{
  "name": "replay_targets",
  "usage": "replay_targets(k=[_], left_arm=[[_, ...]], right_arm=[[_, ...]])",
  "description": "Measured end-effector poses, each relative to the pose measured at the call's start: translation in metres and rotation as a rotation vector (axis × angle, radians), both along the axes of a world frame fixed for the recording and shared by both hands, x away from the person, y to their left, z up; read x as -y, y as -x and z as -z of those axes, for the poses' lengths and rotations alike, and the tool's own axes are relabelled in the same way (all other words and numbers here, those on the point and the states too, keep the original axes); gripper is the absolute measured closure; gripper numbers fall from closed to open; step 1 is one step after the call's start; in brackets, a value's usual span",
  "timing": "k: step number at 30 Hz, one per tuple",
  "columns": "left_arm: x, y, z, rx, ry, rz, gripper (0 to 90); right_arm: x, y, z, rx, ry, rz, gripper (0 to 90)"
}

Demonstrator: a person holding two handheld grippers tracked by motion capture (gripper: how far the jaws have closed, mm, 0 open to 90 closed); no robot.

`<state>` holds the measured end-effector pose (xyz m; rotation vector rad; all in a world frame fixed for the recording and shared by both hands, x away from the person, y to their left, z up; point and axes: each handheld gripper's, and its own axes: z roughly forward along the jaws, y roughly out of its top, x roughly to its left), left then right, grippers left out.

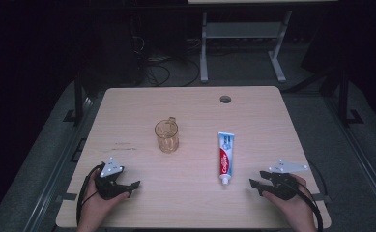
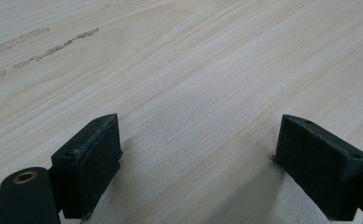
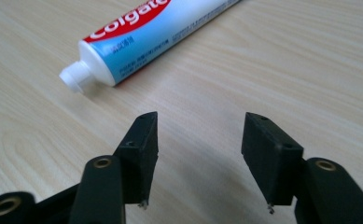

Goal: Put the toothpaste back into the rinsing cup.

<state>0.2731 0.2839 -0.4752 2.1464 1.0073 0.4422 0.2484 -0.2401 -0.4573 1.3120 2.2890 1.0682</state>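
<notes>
The room is dark, with black cloth or shadow at both sides; beyond the far edge of the table (image 1: 127, 108) stands the white metal frame of another desk (image 1: 243, 36), with cables (image 1: 161, 70) lying tangled on the grey floor. The table top is pale wood grain, with a round cable hole (image 1: 225, 99) near its far edge.

Near the middle stands a clear amber plastic mug (image 1: 166, 136), upright, its handle turned away from the person. I cannot make out anything inside it.

To its right, well apart, lies a toothpaste tube (image 1: 225, 157) flat on the wood, white cap toward the person. "Colgate" reads in white on a red band; the smaller print on the blue part is too fine to read.

The right gripper (image 1: 257, 185) rests near the table's front edge, just beside the cap end, pointing toward it. Its jaws stand partly apart with only bare wood between them. The left gripper (image 1: 133, 187) rests at the front left, jaws wide apart over bare table, well away from the mug.
</notes>
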Motion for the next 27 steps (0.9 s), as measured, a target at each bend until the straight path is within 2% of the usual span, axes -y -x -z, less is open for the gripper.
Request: replay_targets(k=[7,8,15,24,27], left_arm=[[0.0,0.0,0.0,0.0,0.0,0.0,12.9],[0.0,0.0,0.0,0.0,-0.001,0.0,12.9],[0.0,0.0,0.0,0.0,-0.004,0.002,13.0],[0.0,0.0,0.0,0.0,0.0,-0.001,13.0],[0.0,0.0,0.0,0.0,-0.001,-0.001,13.1]], right_arm=[[-0.002,-0.005,-0.006,0.013,-0.004,-0.008,55.5],[-0.003,-0.007,-0.007,0.013,-0.002,-0.01,59.3],[-0.006,-0.016,-0.013,0.019,-0.007,-0.024,69.2],[-0.011,-0.031,-0.021,0.021,-0.024,-0.041,86.7],[-0.014,-0.036,-0.023,0.021,-0.019,-0.049,89.4]])
